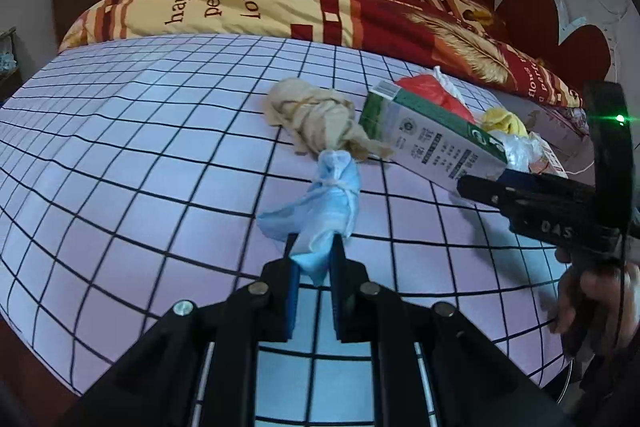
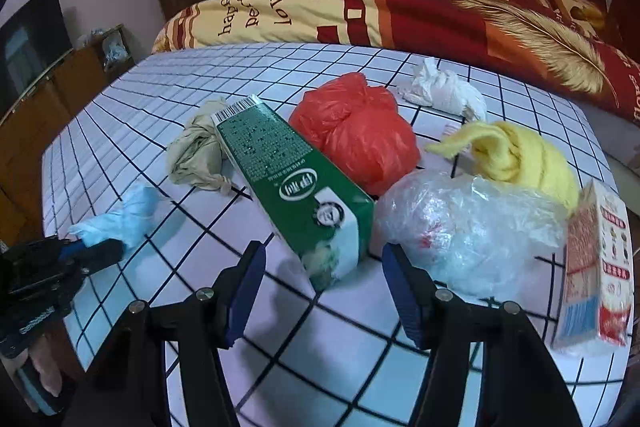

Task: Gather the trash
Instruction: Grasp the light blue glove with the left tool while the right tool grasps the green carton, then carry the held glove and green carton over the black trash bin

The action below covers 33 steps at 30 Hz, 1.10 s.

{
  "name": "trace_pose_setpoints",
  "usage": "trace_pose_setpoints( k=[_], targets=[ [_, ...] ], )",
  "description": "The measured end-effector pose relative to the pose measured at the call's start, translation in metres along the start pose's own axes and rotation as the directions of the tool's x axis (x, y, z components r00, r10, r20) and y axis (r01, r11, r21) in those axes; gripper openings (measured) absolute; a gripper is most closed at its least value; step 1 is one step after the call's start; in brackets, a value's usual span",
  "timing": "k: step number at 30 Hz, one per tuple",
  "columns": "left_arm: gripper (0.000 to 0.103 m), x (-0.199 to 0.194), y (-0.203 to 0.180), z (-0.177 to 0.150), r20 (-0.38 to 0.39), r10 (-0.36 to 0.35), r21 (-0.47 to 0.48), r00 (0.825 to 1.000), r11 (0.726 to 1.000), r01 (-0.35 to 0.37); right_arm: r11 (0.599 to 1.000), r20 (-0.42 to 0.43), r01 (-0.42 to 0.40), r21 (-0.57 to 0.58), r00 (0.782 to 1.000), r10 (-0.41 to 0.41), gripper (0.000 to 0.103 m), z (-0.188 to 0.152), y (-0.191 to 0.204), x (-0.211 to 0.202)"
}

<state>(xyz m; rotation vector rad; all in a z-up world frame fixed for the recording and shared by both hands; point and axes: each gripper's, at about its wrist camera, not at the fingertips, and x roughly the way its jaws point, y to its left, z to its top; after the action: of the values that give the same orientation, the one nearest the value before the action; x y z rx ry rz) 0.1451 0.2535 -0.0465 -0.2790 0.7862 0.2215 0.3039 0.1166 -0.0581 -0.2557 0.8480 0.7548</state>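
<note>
Left jaws of left gripper point(image 1: 314, 247) clamped on knotted pale-blue cloth wad point(image 1: 328, 203); right gripper point(image 2: 324, 283) jaws apart, astride green-white milk carton point(image 2: 292, 179) on checked bed sheet point(image 1: 140, 155). Bare sheet leftward.

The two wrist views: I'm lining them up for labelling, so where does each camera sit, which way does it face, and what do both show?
Left wrist: on the left tool, looking down its fingers across the checked bed sheet; its pads pinch the blue rag; the right tool and a hand show at right.
Right wrist: on the right tool, open, facing the green carton; the left tool shows at left.
Shared: blue rag, green carton, beige cloth bundle, red bag, sheet.
</note>
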Motion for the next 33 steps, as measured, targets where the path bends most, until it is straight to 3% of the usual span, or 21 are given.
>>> trace_pose_setpoints(
  k=[1, 3, 4, 6, 8, 14, 15, 16, 33],
  targets=[
    [0.015, 0.001, 0.001, 0.001, 0.000, 0.002, -0.002, 1.000, 1.000, -0.002, 1.000, -0.007, -0.002, -0.004, 1.000, 0.002, 0.063, 0.000, 0.001, 0.002],
    [0.015, 0.001, 0.006, 0.001, 0.001, 0.011, -0.010, 1.000, 1.000, -0.011, 0.999, -0.017, -0.035, -0.018, 0.999, 0.035, 0.047, -0.003, 0.009, 0.000],
    [0.015, 0.001, 0.008, 0.001, 0.002, 0.018, -0.013, 1.000, 1.000, -0.018, 0.998, -0.017, -0.054, -0.034, 0.998, 0.053, 0.046, -0.005, 0.014, -0.003],
    [0.015, 0.002, 0.014, 0.000, 0.003, 0.028, -0.028, 1.000, 0.999, -0.028, 0.993, -0.008, -0.086, -0.086, 0.996, 0.086, 0.046, -0.012, 0.031, -0.010],
    [0.015, 0.001, 0.017, -0.001, 0.002, 0.033, -0.035, 0.999, 0.999, -0.032, 0.991, 0.006, -0.054, -0.122, 0.998, 0.055, 0.046, -0.016, 0.042, -0.012],
    [0.015, 0.003, 0.018, 0.002, 0.005, 0.031, -0.041, 0.999, 0.999, -0.031, 0.997, 0.010, -0.003, -0.072, 1.000, 0.003, 0.048, 0.002, 0.043, 0.000],
    [0.015, 0.004, 0.018, 0.002, 0.004, 0.030, -0.040, 1.000, 0.999, -0.030, 0.998, 0.002, -0.008, -0.067, 1.000, 0.009, 0.040, 0.004, 0.044, 0.002],
    [0.015, 0.004, 0.017, 0.003, 0.003, 0.028, -0.040, 1.000, 0.999, -0.028, 0.998, 0.004, -0.010, -0.066, 1.000, 0.010, 0.041, 0.005, 0.044, 0.000],
    [0.013, -0.033, -0.027, -0.006, 0.054, -0.026, 0.043, 0.998, 0.999, 0.023, 0.989, 0.190, 0.132, -0.070, 0.975, -0.116, 0.040, -0.040, 0.038, -0.114]
  ],
)
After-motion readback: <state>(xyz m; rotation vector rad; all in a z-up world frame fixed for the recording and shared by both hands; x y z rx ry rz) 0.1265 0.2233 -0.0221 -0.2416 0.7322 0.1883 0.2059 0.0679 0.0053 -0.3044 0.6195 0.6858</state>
